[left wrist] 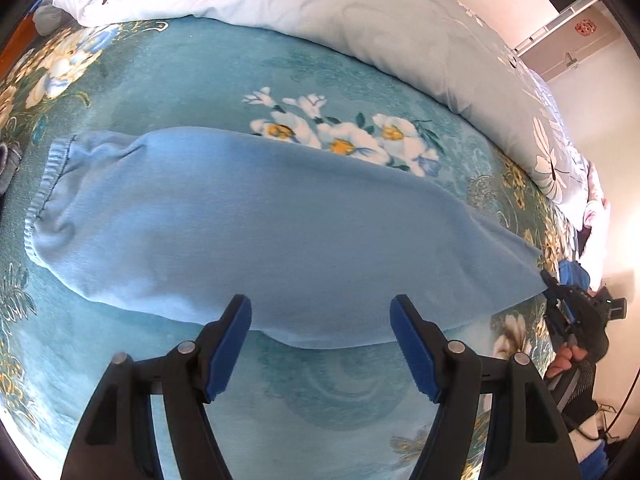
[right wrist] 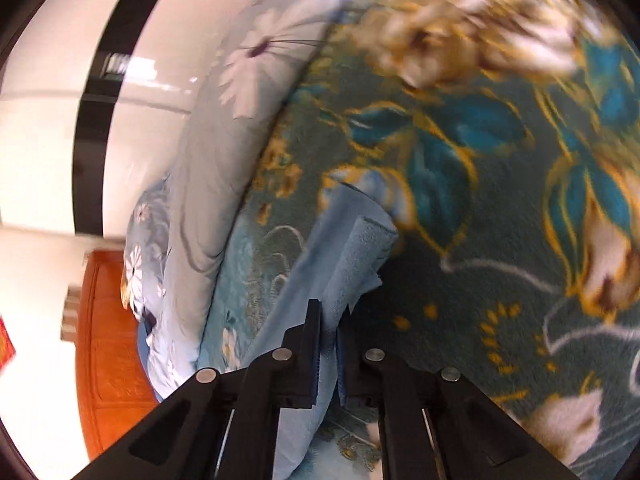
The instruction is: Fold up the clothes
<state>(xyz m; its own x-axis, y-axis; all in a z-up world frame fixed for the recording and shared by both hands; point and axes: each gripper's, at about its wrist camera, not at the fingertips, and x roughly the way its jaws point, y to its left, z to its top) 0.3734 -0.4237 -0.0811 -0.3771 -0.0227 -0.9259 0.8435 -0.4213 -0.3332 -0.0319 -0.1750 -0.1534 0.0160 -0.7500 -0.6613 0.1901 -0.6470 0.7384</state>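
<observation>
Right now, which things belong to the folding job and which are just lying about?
For the job:
- light blue garment
- right hand-held gripper, shut on its corner
- left hand-held gripper, open

Lying about:
- white floral duvet
- teal floral blanket underneath

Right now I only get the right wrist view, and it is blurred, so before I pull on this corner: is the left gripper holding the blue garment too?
Observer: No. The left gripper is open and hangs over the near edge of the blue garment, with nothing pressed between its pads.
Operator: How does the garment lie beyond my grip?
Observer: It stretches in one long piece across the floral blanket. Its ribbed hem is at the end farthest from the right gripper, which pinches the opposite corner.
</observation>
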